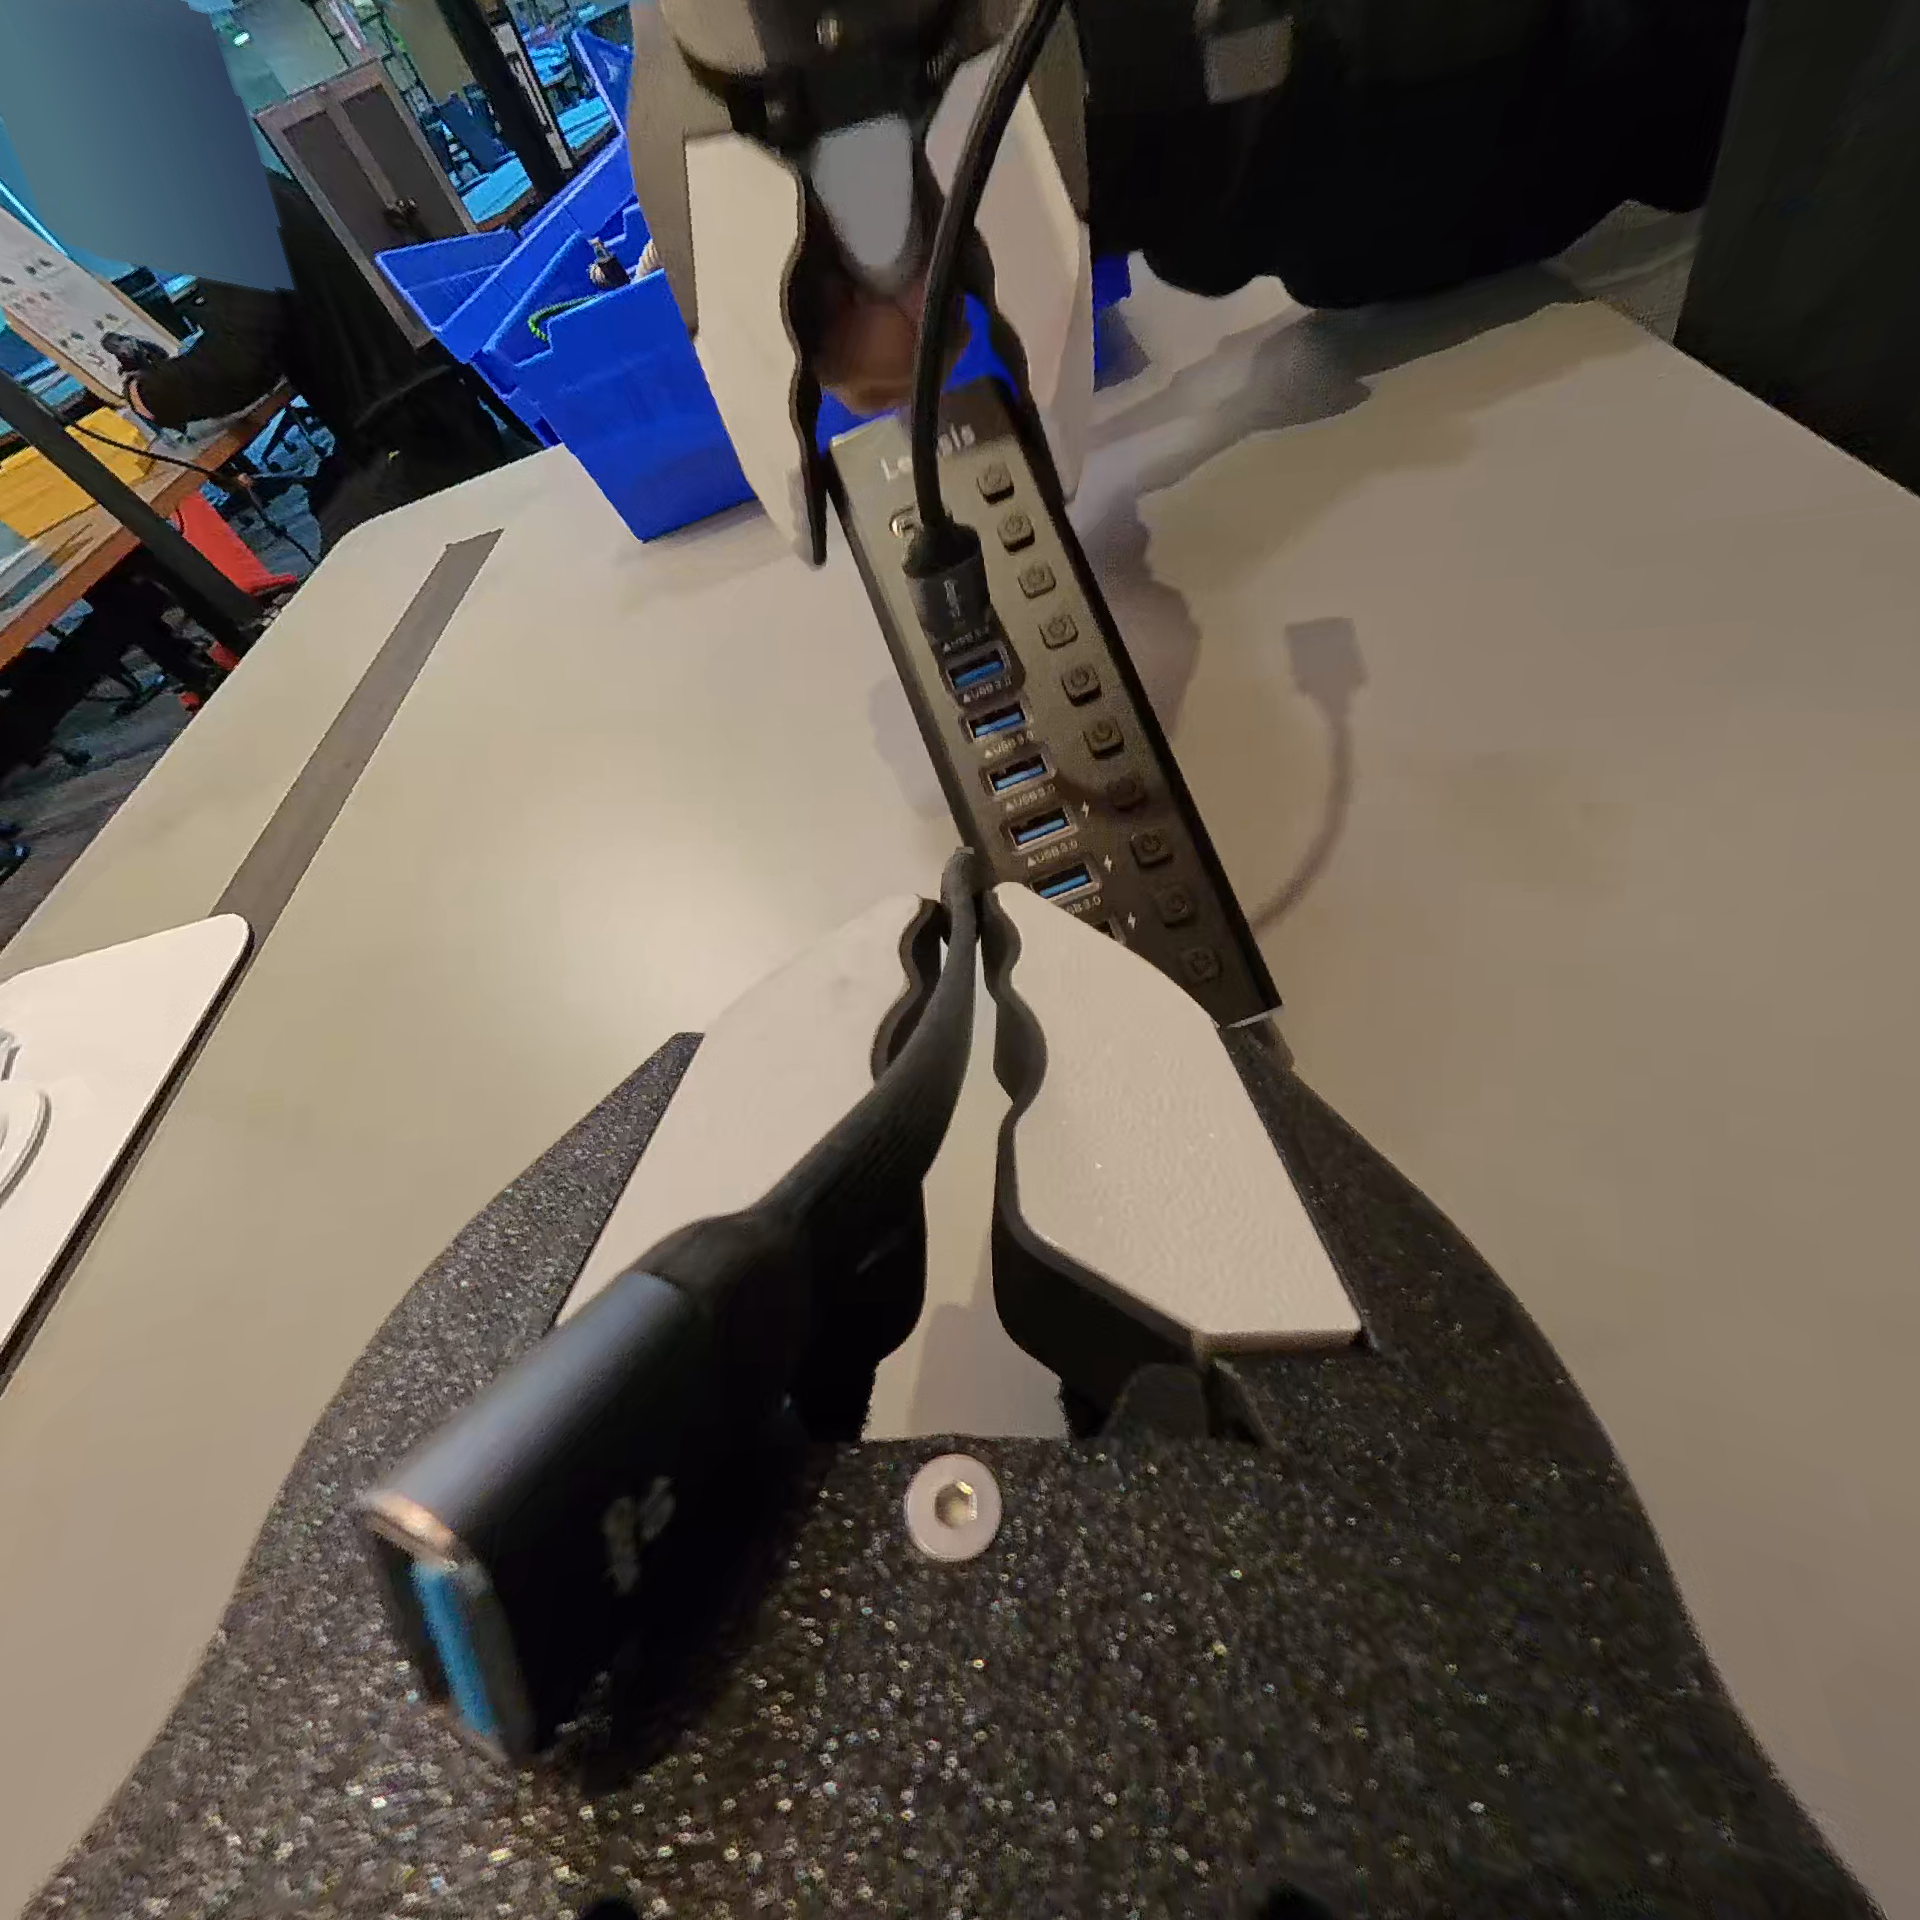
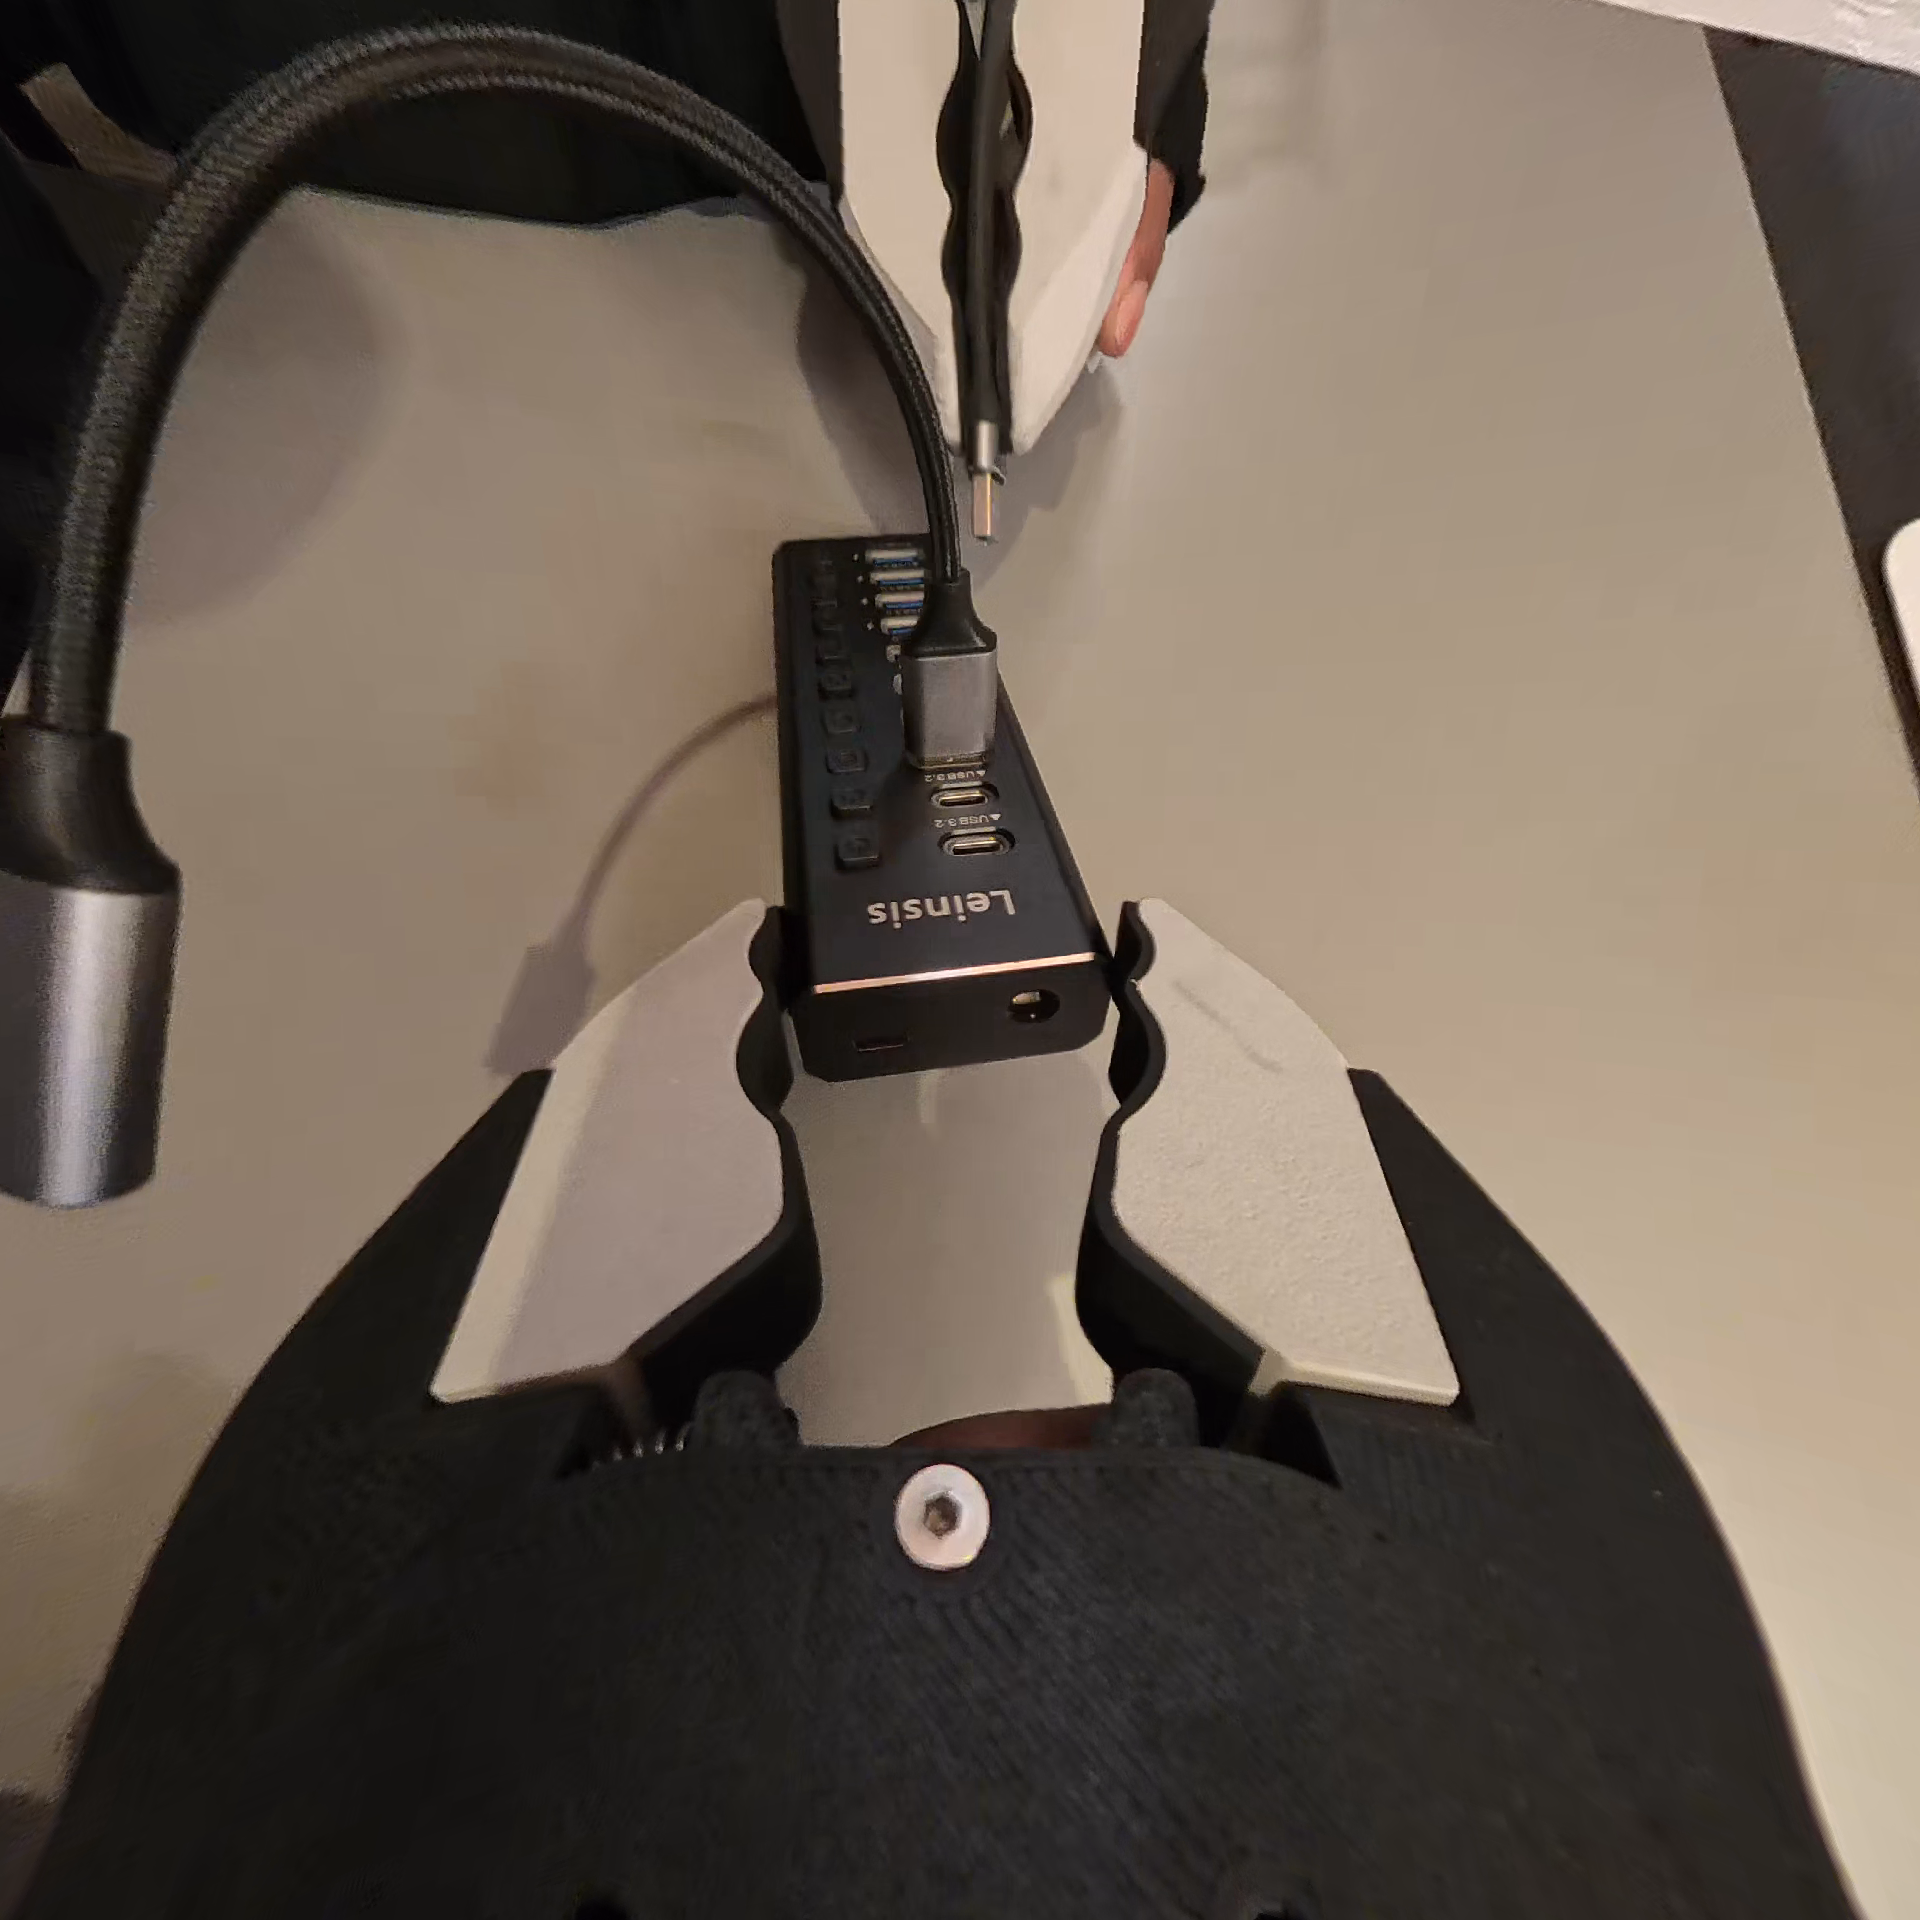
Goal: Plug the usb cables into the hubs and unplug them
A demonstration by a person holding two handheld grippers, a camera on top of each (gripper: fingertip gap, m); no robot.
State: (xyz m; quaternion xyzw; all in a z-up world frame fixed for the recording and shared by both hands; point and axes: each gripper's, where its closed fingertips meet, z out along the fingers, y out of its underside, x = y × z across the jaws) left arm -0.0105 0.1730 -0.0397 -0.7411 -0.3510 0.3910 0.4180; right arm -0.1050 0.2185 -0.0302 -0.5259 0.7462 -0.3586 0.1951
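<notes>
Room: looks like a busy workshop, blue bins (image 1: 582, 343) stacked behind your pale grey bench (image 1: 540, 748), and a white board (image 1: 99, 1081) at the left edge.
Hub: the black USB hub (image 2: 935, 914) lies flat mid-bench, a long slim bar with a row of ports and buttons on top. Probably light and slick-sided, so I'd guess it skates if you push a plug in without bracing it.
Right tool: your right tool (image 2: 948, 940) is spread wide around the hub's near end, with a finger against each side wall. Whether it's actually squeezing, can't tell. That end looks like the sensible place to hold.
Braided cable: the thick braided cable (image 2: 343, 104) is already seated in a top port by its metal plug (image 2: 948, 696). It arcs stiffly, so it might tug the hub.
Left tool: your left tool (image 1: 971, 888) is pressed together on the thin black cable (image 2: 987, 301). Its small plug (image 2: 983, 488) pokes past the fingertips, hanging just above the hub's far end and not yet in.
Loose end: that cable's chunky socket (image 1: 551, 1558) dangles by the camera.
Handling: thin cable is floppy, so grip close to the plug.
</notes>
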